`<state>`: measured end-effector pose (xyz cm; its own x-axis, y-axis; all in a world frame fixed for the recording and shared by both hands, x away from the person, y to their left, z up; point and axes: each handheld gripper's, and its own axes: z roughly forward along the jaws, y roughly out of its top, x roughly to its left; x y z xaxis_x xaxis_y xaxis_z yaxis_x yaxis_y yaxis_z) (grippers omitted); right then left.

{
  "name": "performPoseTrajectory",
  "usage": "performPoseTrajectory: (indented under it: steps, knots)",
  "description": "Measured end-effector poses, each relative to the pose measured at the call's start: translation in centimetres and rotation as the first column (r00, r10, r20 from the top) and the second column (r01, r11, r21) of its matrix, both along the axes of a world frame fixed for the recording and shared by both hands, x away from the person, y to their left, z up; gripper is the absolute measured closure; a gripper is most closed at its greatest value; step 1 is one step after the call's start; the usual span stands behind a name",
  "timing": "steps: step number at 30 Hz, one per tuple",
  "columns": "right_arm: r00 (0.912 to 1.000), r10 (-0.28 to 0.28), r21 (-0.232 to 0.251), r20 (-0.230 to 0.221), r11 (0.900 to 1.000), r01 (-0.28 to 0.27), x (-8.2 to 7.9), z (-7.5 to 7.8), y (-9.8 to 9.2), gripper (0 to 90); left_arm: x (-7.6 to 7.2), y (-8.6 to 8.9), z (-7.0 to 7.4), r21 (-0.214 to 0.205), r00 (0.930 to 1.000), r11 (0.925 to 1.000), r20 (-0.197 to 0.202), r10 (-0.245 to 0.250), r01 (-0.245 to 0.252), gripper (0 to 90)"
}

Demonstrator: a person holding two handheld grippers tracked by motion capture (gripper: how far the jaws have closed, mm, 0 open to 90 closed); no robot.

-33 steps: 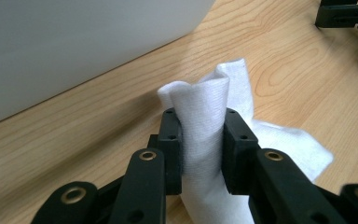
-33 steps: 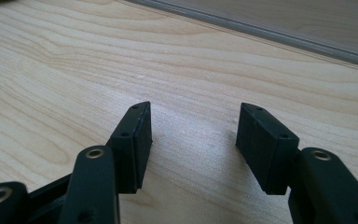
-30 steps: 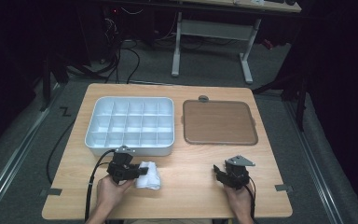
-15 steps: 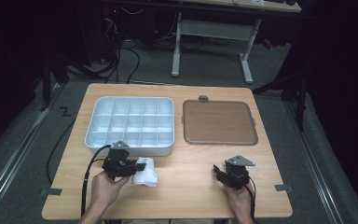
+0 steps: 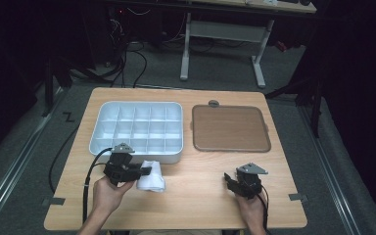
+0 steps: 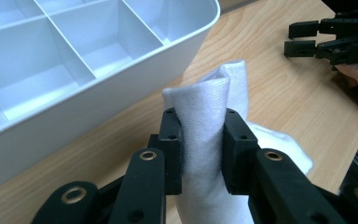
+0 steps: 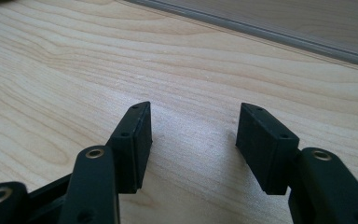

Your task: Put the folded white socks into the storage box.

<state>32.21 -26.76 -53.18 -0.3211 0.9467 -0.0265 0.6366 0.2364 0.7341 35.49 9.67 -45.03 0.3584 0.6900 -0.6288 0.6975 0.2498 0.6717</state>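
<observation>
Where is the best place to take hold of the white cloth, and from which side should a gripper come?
Probably the raised fold at the white cloth's upper end, where it bunches into a thin ridge that two pads can pinch from both faces. The left gripper already clamps it there, coming from the person's side of the table. The rest lies soft and flat on the wood, so it gives less to grip.

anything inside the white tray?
The tray's compartments that show look empty in the high view and the left claw view. The left claw with its white cloth covers part of the near wall.
</observation>
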Motion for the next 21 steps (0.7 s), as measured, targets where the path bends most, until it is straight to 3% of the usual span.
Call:
performPoseTrajectory:
  steps: [21]
  knots:
    - [1.0,-0.004,0.001,0.0,1.0,0.004,0.0,0.0,0.0,45.8,1.3,0.2,2.8,-0.068,0.9998,0.9976,0.017,-0.013,0.014,73.2]
